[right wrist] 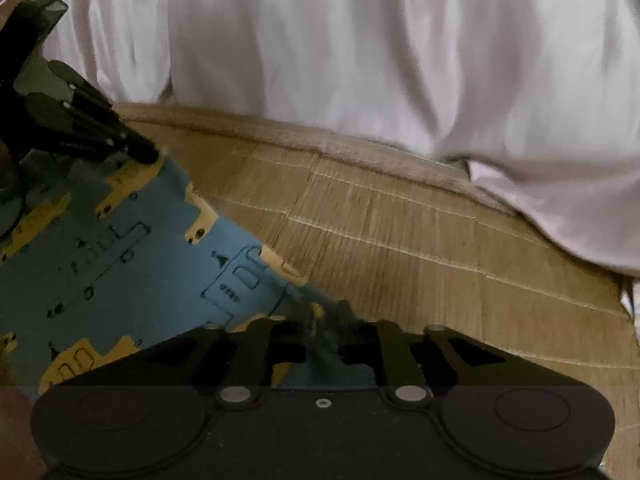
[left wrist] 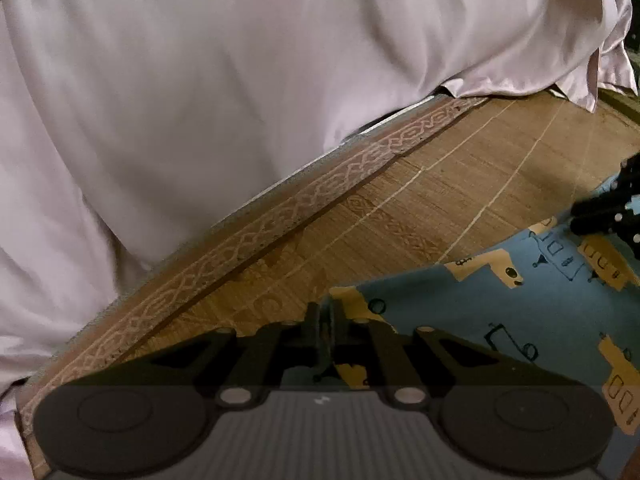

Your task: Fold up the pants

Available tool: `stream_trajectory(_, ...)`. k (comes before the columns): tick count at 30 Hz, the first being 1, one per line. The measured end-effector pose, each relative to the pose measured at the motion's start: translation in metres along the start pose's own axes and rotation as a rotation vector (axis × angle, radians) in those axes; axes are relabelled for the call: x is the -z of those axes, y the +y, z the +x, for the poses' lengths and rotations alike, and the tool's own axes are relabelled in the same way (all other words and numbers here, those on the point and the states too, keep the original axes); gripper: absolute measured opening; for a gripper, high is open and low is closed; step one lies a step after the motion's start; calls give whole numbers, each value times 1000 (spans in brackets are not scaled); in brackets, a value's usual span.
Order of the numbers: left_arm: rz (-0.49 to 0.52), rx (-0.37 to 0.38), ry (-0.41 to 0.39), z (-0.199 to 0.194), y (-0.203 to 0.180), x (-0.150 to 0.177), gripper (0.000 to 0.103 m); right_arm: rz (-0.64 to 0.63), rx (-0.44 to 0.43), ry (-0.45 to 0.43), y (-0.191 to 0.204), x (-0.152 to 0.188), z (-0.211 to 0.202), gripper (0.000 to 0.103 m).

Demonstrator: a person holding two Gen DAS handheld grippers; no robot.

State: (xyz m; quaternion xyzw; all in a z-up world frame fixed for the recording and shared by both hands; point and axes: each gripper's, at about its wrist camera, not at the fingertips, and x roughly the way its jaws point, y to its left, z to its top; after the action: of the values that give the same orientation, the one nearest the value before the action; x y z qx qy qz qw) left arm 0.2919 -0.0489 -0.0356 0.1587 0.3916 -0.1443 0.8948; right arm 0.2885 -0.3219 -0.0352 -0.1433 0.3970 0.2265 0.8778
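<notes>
A: We have the pants (left wrist: 500, 320) spread on the woven mat (left wrist: 440, 184), blue cloth with yellow patches and small dark drawings. Our left gripper (left wrist: 326, 320) sits at one corner of the cloth, jaws pressed together on the edge.

B: Agreed. From the right wrist view we see the same cloth (right wrist: 132, 264) running down to our right gripper (right wrist: 326, 320), and its jaws are also closed tight on the fabric, a fold of blue caught between them.

A: In the right wrist view, our left gripper (right wrist: 148, 152) shows at the upper left, its tip on the far corner of the pants. In the left wrist view, our right gripper (left wrist: 576, 220) pokes in at the right edge, touching the cloth.

B: So we hold one edge at its two ends. The cloth between them looks fairly flat, resting on the mat.

A: Behind the mat, a pale satin sheet (left wrist: 200, 80) hangs in folds, beside the patterned border (left wrist: 280, 220) of the mat.

B: We see that sheet (right wrist: 360, 60) too, filling the top of our view.
</notes>
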Motion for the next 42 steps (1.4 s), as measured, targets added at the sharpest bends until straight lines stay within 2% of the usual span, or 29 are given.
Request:
stream_trajectory(1,3,-14,-1,-4,-1,-1,17,32,16,0,-3,1,-5,41)
stream_trajectory(2,0,-23,-10,-9,-1,-1,18,72,17,-12,-7,3,-11,55)
stream_trajectory(3,-5,-25,-26,-16,-2,0,22,125,14,-40,-12,8,-22,62)
stream_trajectory(5,-4,-10,-51,-31,-6,4,33,208,64,-70,-27,23,-46,66)
stream_trajectory(7,-9,23,-70,-45,-16,10,35,254,146,-65,-38,42,-65,68)
stream_trajectory(10,-2,120,-79,-54,-43,13,41,344,286,-39,-52,79,-94,72)
stream_trajectory(12,16,191,-93,-54,-69,8,54,428,349,-26,-60,102,-109,76)
stream_trajectory(15,74,268,-126,-49,-114,-9,54,543,407,-7,-74,126,-119,76)
stream_trajectory(19,176,341,-170,-34,-167,-44,53,598,402,2,-86,144,-125,74)
stream_trajectory(22,238,433,-200,-19,-195,-73,53,615,397,-11,-86,151,-126,73)
stream_trajectory(26,326,492,-198,11,-230,-105,51,648,367,-49,-89,162,-128,71)
stream_trajectory(29,371,542,-175,27,-252,-116,51,628,351,-62,-87,164,-126,68)
stream_trajectory(33,451,538,-149,45,-281,-119,44,629,317,-85,-88,167,-128,67)
stream_trajectory(37,508,474,-206,41,-294,-115,49,682,250,-124,-94,173,-133,69)
stream_trajectory(42,444,473,-170,39,-290,-119,50,759,237,-146,-102,176,-134,61)
